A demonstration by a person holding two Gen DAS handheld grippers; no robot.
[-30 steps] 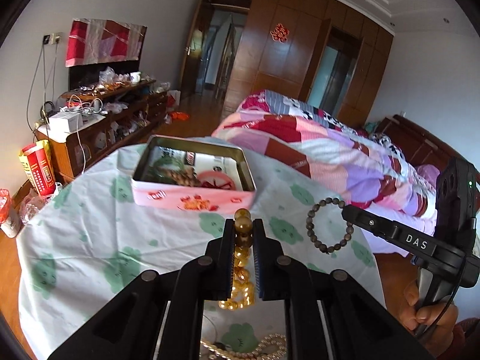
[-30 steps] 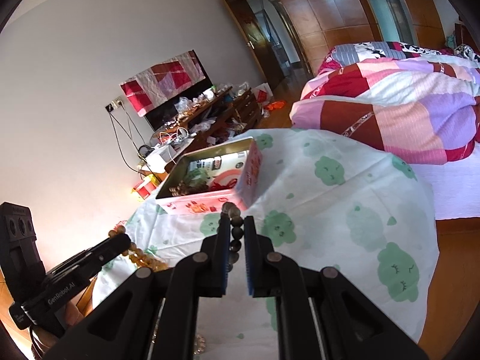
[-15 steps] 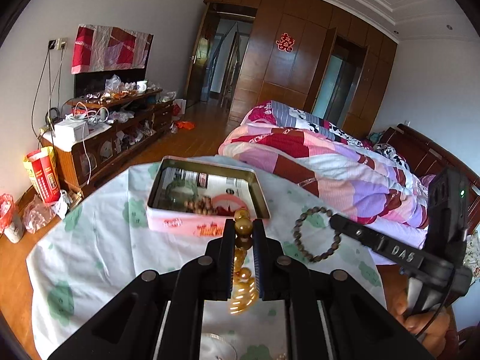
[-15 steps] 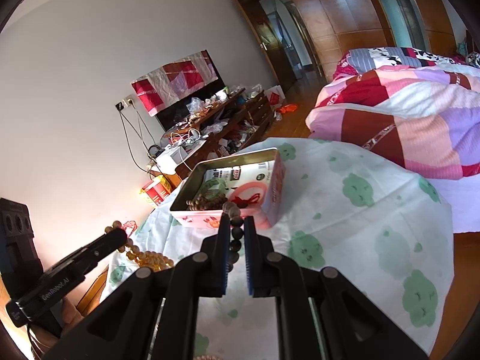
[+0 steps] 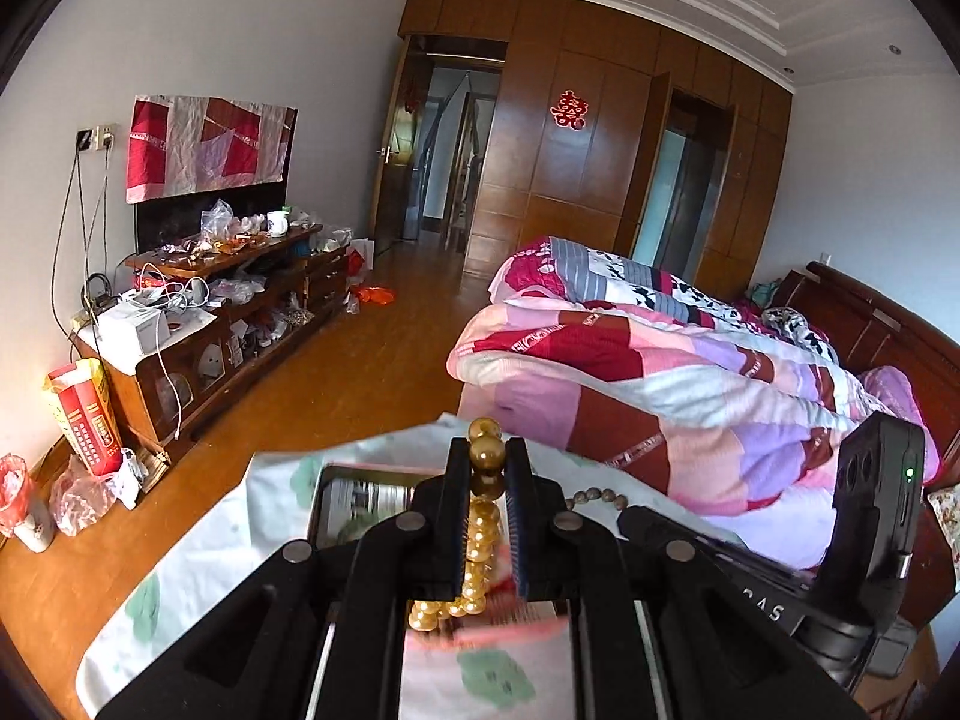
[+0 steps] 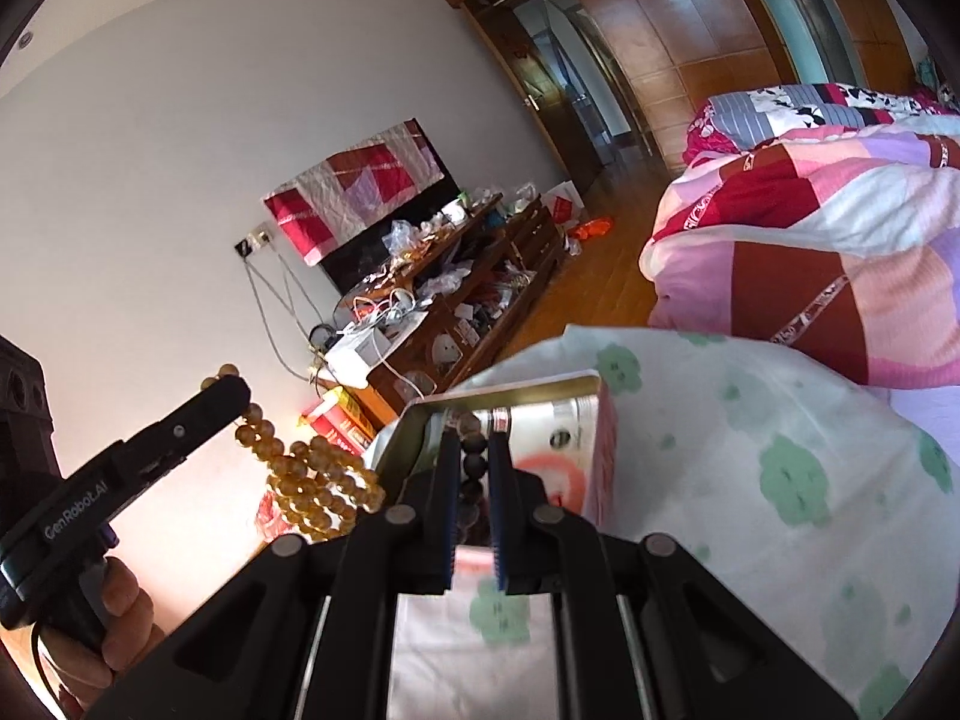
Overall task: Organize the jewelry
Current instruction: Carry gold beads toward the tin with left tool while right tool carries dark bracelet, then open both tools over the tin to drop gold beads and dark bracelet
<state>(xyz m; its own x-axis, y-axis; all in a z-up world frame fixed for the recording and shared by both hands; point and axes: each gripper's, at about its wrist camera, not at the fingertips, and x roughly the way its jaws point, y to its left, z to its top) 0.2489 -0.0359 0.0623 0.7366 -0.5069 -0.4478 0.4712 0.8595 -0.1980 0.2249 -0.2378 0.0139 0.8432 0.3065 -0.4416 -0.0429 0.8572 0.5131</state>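
Now both jaws are clamped — left gripper [image 5: 486, 468] on amber beads [image 5: 480, 540], right gripper [image 6: 471, 462] on dark beads [image 6: 474, 459]; tin [image 6: 510, 396] just ahead — release only above its opening.

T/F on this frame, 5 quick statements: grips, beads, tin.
1. The left gripper is shut on a golden bead strand. True.
2. The right gripper is open, nothing between its fingers. False: it is shut on a dark bead bracelet.
3. The tin has its lid on. False: it is open, with items inside.
4. The tin sits on a white cloth with green prints. True.
5. The golden strand lies flat on the cloth. False: it hangs from the left gripper's fingers.
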